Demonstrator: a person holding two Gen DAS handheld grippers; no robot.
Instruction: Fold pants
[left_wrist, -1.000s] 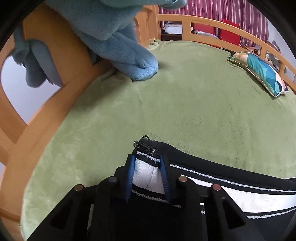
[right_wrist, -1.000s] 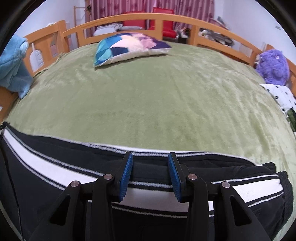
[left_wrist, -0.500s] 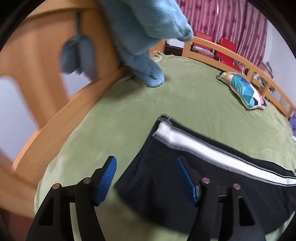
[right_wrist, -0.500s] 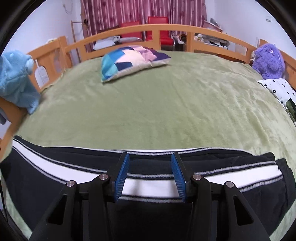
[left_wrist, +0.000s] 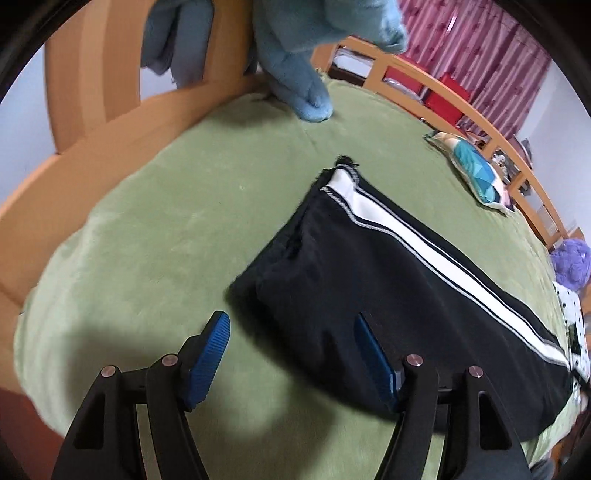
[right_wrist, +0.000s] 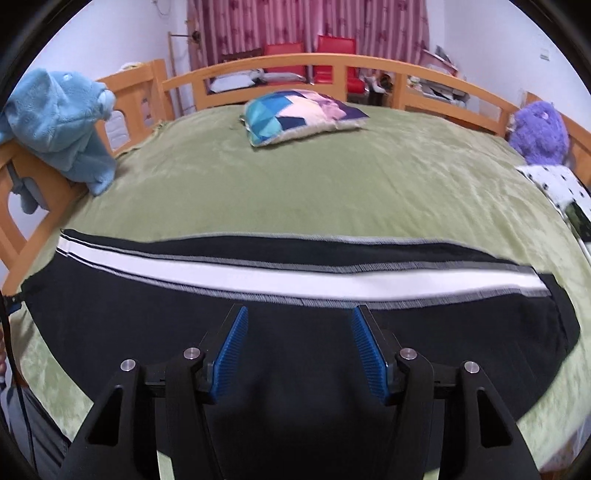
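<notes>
The green blanket (right_wrist: 332, 192) fills both your views, and the black pants (right_wrist: 295, 332) with a white side stripe lie flat across it as a long folded band. From your left gripper (left_wrist: 291, 354), the pants run from 12 o'clock out toward 3 o'clock, one end just ahead of the spread fingers, nothing between them. Your right gripper (right_wrist: 297, 343) hangs over the middle of the pants, jaws apart and empty, the stripe at 12 o'clock. The blue plush toy (right_wrist: 62, 125) sits at 10 o'clock, the patchwork pillow (right_wrist: 303, 114) at 12.
</notes>
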